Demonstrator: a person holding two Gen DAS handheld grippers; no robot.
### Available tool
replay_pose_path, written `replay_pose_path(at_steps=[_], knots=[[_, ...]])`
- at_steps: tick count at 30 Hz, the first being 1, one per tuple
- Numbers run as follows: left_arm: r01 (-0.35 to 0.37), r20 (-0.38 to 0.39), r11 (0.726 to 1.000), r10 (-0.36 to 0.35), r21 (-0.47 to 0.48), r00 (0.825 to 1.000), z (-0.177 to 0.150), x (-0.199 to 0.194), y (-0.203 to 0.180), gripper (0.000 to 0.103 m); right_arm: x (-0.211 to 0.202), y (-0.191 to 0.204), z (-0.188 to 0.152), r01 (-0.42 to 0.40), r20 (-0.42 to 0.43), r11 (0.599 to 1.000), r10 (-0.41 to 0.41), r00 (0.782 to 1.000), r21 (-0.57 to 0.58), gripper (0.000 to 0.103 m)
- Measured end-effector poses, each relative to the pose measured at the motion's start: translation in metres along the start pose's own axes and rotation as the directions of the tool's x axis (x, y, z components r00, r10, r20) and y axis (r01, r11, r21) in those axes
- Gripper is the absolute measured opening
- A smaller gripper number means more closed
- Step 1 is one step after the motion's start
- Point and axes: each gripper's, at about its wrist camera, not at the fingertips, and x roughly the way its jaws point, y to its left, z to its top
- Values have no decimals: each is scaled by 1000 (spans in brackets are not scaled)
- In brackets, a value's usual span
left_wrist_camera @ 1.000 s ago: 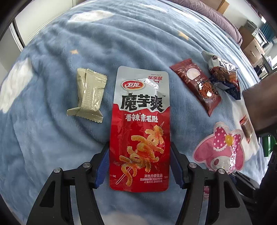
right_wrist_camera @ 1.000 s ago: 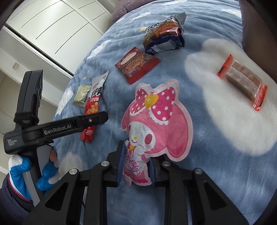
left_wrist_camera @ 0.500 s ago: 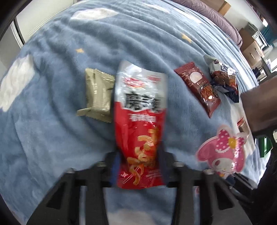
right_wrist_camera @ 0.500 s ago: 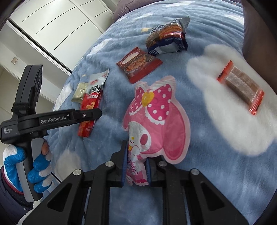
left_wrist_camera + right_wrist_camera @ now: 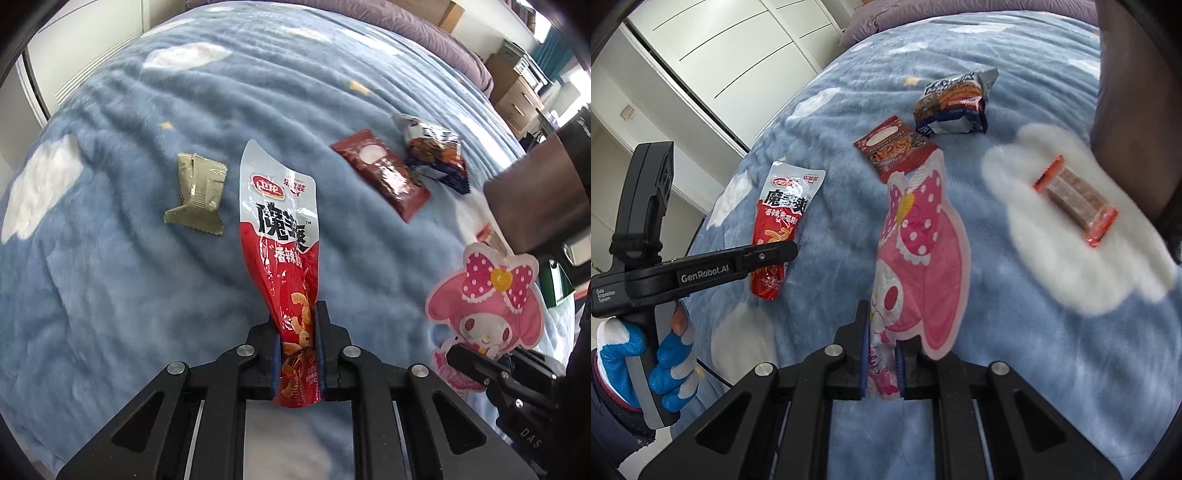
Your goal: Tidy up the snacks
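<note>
My left gripper [image 5: 298, 347] is shut on the bottom end of a red and silver snack pouch [image 5: 282, 236], which is lifted and twisted above the blue blanket [image 5: 110, 277]. The pouch also shows in the right wrist view [image 5: 783, 218], held by the left gripper [image 5: 772, 254]. My right gripper [image 5: 882, 365] is shut on the bottom of a pink cartoon-shaped pouch [image 5: 923, 258], raised off the blanket; the pouch also shows in the left wrist view [image 5: 484, 310].
On the blanket lie an olive-green packet [image 5: 197, 194], a dark red packet [image 5: 384, 177], a crumpled blue-and-orange bag [image 5: 434, 147] and an orange-ended bar [image 5: 1075, 201]. A brown box [image 5: 535, 195] stands at the right. White wardrobe doors [image 5: 720, 48] are beyond the bed.
My left gripper has closed on the red pouch and lifted it, folding it narrow. My right gripper has lifted the pink pouch, which now stands edge-on and twisted.
</note>
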Motion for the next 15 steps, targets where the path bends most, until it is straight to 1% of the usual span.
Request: replay_pose_path(at_steps=[7,15], knots=[[-11,51,1000,10,24,999,-10,-29,-12,11,-26,1,-8,46,27,999,-46,999,6,0],[-10,114,999,5,43,993,-19,-68,-27,11,-59,17,-16,83,65,996,-82,995,-18,0]])
